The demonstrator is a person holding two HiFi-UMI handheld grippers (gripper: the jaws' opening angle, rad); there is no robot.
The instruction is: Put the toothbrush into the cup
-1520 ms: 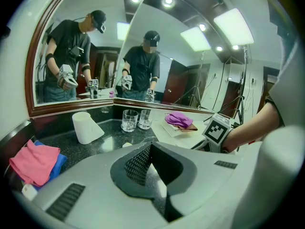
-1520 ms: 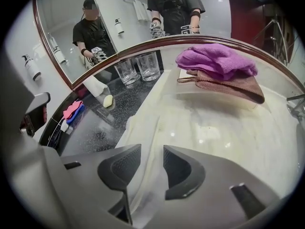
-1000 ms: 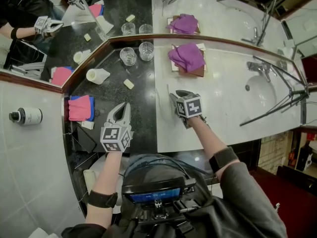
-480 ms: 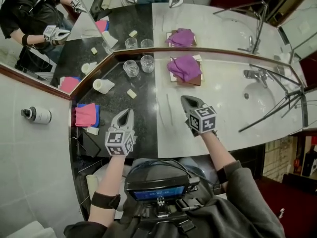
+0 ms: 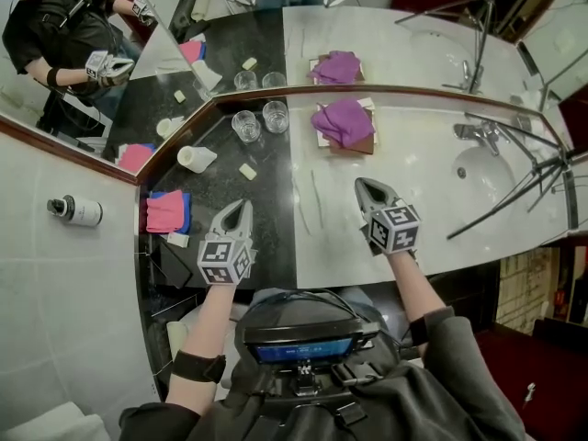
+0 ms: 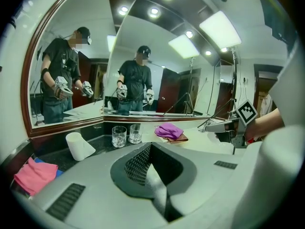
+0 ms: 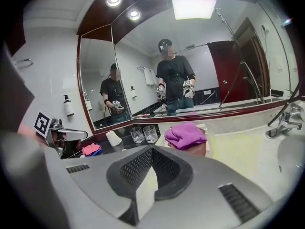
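The toothbrush (image 5: 317, 200) shows only as a thin pale stick lying flat on the white part of the surface (image 5: 413, 154). It lies lengthwise toward the mirror (image 5: 404, 35), between the two grippers and touching neither. A second slim pale strip (image 5: 298, 211) lies just beside it, next to the dark stone; what it is cannot be made out.

Nearest the person, the left gripper (image 5: 235, 204) hovers over the dark stone with its jaws clenched together on nothing. The right gripper (image 5: 365, 184) hangs over the white part, just right of the toothbrush. Its jaws are also pressed together and empty.

Left of the left gripper a pink cloth (image 5: 165, 211) rests on a blue one. Farther back sits a small pale bar (image 5: 247, 171), then a white cup (image 5: 196, 158) lying on its side on the dark stone. Two clear glasses (image 5: 245, 125) stand upright side by side near the mirror, well apart from the toothbrush. To their right a purple cloth (image 5: 343, 120) is bunched on a brown tray (image 5: 363, 145). Far right are the tap (image 5: 478, 132) and the basin (image 5: 482, 168).
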